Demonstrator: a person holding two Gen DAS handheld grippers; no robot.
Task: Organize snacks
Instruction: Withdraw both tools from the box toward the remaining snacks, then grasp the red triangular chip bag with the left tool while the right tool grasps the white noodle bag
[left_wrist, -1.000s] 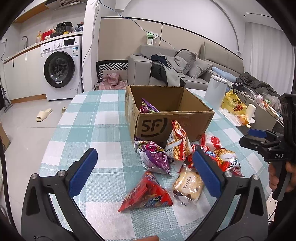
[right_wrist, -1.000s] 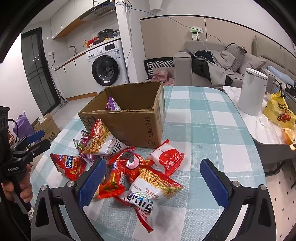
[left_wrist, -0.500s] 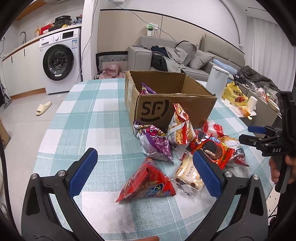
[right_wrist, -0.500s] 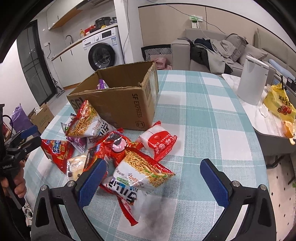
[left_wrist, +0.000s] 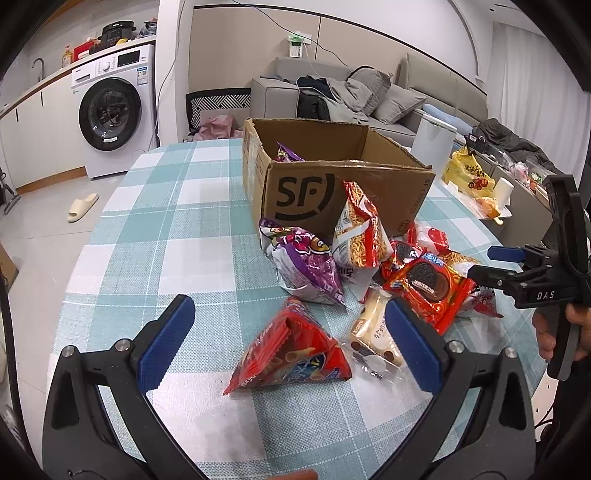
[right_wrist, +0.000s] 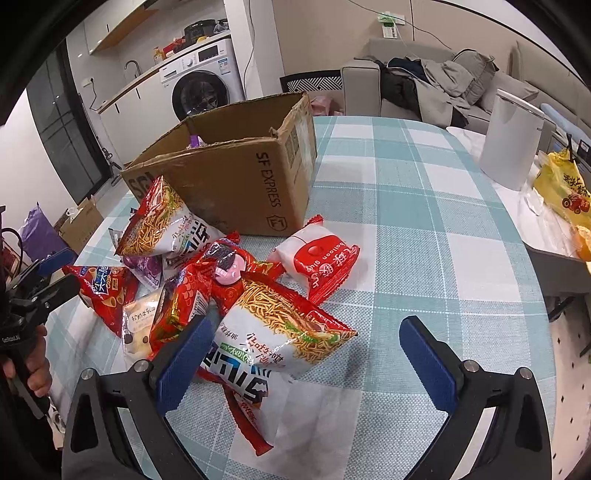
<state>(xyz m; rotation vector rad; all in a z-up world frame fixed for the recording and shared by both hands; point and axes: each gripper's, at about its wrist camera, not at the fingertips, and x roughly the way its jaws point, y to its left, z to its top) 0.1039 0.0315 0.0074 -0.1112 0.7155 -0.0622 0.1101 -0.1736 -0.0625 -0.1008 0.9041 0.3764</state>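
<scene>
Both the left gripper (left_wrist: 288, 345) and right gripper (right_wrist: 304, 356) hover with fingers apart over snack packets (right_wrist: 236, 280) heaped beside the cardboard box (left_wrist: 332, 184), positioned for pickup.

I see bright, even indoor light and soft shadows. Both views are sharp, with fisheye bending and black corners.
</scene>
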